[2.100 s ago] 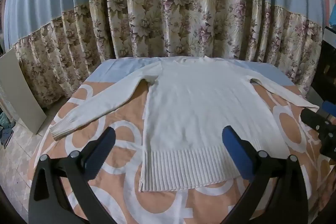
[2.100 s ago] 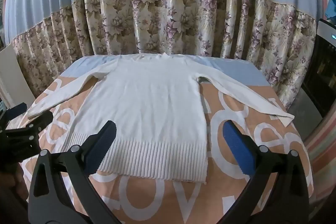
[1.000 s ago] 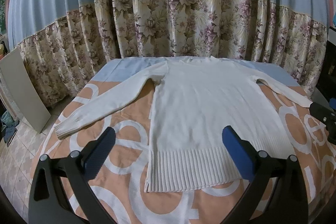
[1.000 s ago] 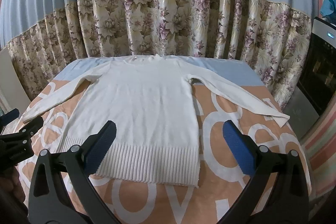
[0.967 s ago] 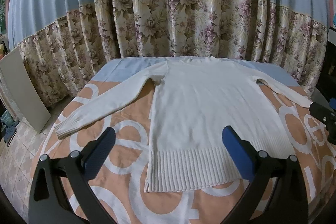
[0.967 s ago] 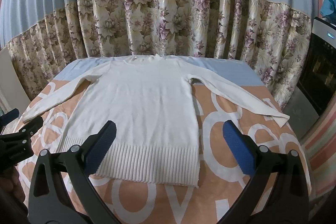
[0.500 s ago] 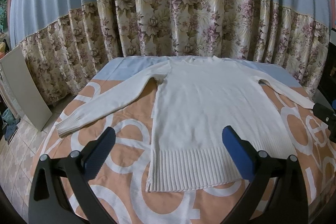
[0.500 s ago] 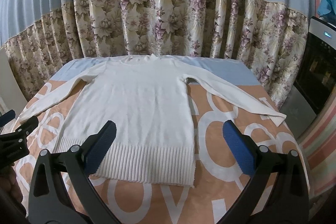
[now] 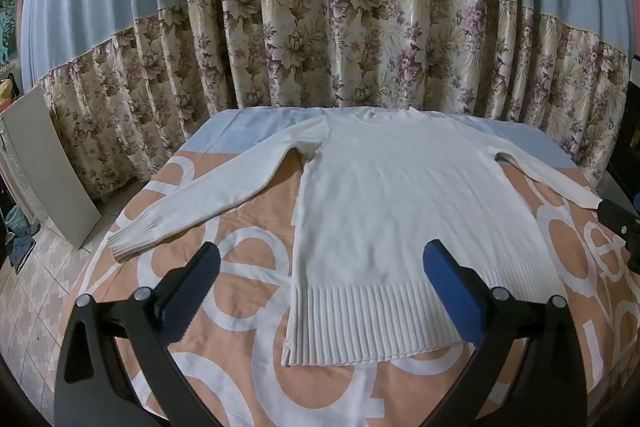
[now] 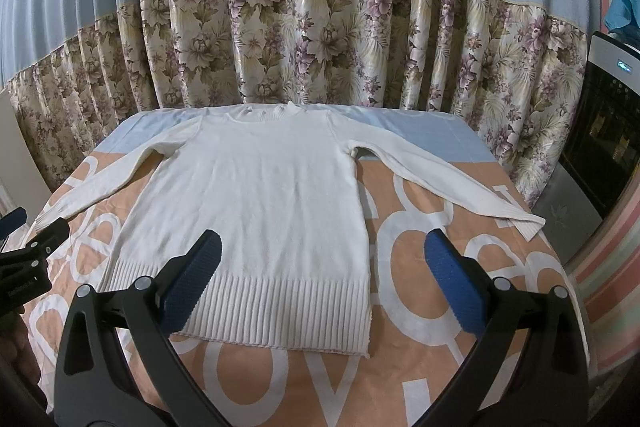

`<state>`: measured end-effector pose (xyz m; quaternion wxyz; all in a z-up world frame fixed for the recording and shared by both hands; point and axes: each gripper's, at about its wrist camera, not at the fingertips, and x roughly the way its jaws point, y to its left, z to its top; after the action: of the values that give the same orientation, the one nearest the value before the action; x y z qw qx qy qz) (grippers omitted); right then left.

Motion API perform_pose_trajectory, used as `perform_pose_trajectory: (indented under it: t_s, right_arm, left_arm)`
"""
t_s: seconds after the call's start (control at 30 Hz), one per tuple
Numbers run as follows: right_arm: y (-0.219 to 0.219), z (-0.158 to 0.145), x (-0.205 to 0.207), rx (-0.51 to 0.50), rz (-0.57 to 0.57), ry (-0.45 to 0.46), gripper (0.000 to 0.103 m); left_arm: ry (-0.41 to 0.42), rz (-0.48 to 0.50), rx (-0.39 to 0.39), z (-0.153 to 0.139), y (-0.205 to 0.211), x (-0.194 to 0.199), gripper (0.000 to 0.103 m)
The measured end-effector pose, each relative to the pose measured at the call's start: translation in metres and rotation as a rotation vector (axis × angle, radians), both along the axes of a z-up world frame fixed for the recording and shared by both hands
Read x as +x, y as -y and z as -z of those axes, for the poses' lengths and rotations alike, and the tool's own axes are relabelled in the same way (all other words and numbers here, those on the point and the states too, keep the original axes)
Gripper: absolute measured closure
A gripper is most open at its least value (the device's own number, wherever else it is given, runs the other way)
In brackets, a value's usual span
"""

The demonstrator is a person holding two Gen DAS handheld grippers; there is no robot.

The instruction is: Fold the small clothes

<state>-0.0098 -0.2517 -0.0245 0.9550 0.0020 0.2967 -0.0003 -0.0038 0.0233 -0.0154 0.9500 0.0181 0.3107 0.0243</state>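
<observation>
A: Where does the sweater (image 9: 404,211) lie?

B: Flat on the bedspread (image 9: 248,311), collar far, ribbed hem (image 10: 276,311) nearest, long axis running straight away, sleeves spread to either side.

A: And the grippers, relative to the sweater?

B: Both hover above the hem end, jaws spread wide, grasping nothing. The left gripper (image 9: 320,291) straddles the hem's left corner; the right gripper (image 10: 322,283) straddles the right corner. Each is nearer its own sleeve.

A: Any readable writing?

B: Only large white letter shapes on the bedspread; no word is legible.
</observation>
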Motion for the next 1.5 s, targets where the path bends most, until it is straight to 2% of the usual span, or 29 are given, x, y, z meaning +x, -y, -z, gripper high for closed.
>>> perform_pose_trajectory:
  t_s: [1.37, 1.5]
  right_arm:
    - [0.012, 0.007, -0.001, -0.013, 0.024, -0.011, 0.003]
    - [0.029, 0.014, 0.006, -0.008, 0.056, -0.015, 0.003]
  left_arm:
    - [-0.020, 0.000, -0.012, 0.006, -0.006, -0.003, 0.002]
    - [-0.026, -0.001, -0.017, 0.010, -0.005, 0.000, 0.002]
